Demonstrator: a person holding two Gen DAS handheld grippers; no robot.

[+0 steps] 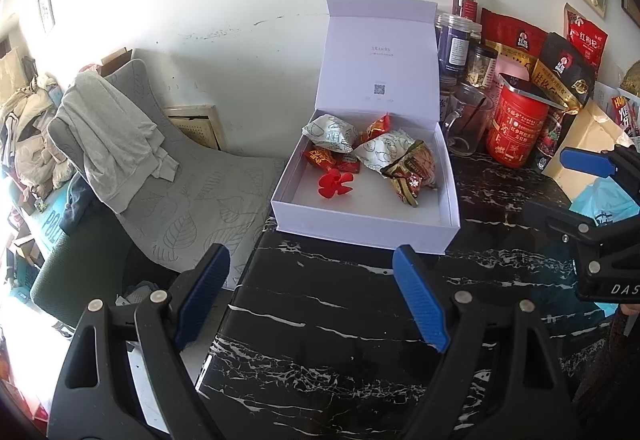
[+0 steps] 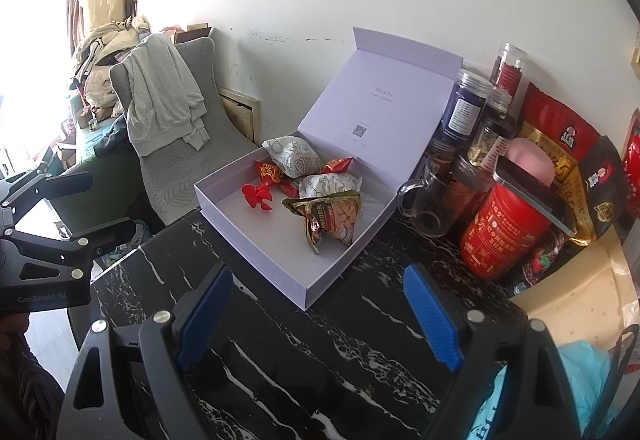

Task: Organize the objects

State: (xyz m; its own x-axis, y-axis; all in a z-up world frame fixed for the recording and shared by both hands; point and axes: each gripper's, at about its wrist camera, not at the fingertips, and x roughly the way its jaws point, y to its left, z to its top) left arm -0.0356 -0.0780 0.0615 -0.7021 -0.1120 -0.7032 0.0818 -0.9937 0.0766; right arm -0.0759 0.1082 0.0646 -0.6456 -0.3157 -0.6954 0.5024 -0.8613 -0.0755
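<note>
Both tongs, left tongs (image 1: 310,294) and right tongs (image 2: 318,316), gape empty over the desk (image 1: 340,320). Ahead: open white box (image 1: 360,224) holding one red flower (image 1: 335,189), five snack packets. Right: jars, one glass mug (image 2: 430,208).

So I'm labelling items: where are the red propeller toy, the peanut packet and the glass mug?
red propeller toy (image 1: 335,187), left wrist view, hub
peanut packet (image 2: 334,224), right wrist view, clear window
glass mug (image 2: 430,206), right wrist view, side wall
</note>
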